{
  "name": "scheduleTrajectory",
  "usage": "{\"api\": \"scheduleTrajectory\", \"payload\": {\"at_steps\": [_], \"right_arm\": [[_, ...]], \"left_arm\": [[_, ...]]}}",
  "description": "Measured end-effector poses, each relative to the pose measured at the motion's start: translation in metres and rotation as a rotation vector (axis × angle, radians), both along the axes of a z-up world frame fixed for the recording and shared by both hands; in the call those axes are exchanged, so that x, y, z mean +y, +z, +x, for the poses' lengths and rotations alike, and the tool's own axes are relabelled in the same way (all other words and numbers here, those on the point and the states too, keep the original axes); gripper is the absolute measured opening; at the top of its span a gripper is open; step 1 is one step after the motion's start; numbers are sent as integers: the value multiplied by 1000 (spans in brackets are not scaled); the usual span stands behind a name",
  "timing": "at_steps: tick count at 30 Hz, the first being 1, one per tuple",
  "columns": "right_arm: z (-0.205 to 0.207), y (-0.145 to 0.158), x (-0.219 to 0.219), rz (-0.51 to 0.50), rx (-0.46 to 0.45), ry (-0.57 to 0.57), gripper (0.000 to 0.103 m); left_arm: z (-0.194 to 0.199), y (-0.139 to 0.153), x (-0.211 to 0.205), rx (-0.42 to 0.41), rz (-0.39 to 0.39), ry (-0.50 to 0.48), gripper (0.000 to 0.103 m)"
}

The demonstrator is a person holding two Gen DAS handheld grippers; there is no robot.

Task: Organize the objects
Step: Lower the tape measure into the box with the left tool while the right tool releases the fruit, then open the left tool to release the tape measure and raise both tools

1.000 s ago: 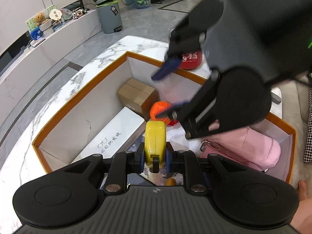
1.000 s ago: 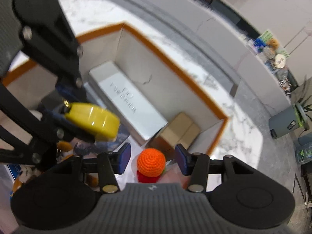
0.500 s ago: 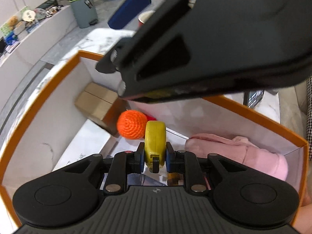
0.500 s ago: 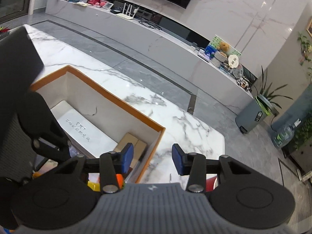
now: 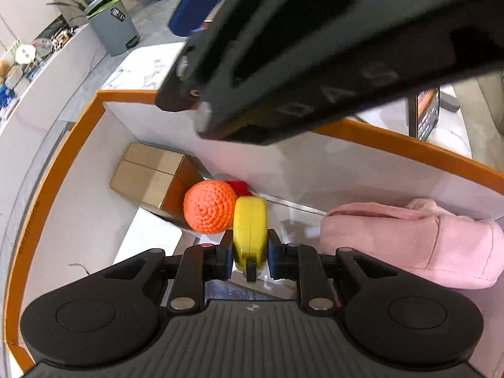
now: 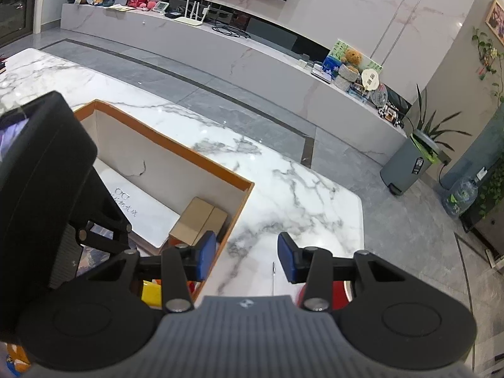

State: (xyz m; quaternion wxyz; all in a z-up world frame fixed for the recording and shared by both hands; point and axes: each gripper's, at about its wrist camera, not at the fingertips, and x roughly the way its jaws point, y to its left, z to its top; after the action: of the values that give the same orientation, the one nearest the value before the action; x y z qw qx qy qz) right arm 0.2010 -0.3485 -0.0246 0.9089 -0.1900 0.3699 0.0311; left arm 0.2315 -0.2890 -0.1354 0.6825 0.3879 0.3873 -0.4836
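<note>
A: Your left claw (image 5: 250, 249) is closed on the flat yellow plastic disc-shaped case (image 5: 249, 230), which looks like a tape measure. It grips the case by its two flat faces, with the case standing on edge over the inside of the white cardboard box with the orange rim (image 5: 393, 145). The disc is smooth and glossy, so I think it can slip if you loosen too early.

B: And where should I put it?

A: I would lower it into the free place in the middle of the box floor, between the round orange crocheted ball (image 5: 209, 207) on the left and the soft pink fabric pouch (image 5: 409, 245) on the right. The ball is just beside the disc, so go down straight and do not push it. Release only when the edge of the disc rests on something.

B: What about my right claw (image 6: 247, 260)?

A: It is open, with nothing between its blue pads, and it points over the white marble worktop (image 6: 283, 189) past the far corner of the box. In the left camera its body hangs above the box, so keep it clear of your left one. The small brown cardboard carton (image 5: 151, 173) stays in the far left corner.
</note>
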Motion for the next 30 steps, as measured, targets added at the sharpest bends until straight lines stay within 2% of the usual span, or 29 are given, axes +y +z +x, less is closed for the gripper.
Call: {"api": "scheduleTrajectory", "payload": {"at_steps": [6,11,15,24,30], "right_arm": [[-1,-6,1,10,19,-2,45],[-2,-6,1,28,23,-8,45],[-4,-8,4,26,29,1,45],[-4,-9,1,44,39,-10,45],[-9,-10,3,59,53,-2,45]], "left_arm": [[6,11,12,140,-63,28,32],[8,12,19,176,-80,61,31],[14,12,17,163,-82,69,32],[-10,11,10,50,-48,33,32],[-9,18,22,101,-90,57,33]]}}
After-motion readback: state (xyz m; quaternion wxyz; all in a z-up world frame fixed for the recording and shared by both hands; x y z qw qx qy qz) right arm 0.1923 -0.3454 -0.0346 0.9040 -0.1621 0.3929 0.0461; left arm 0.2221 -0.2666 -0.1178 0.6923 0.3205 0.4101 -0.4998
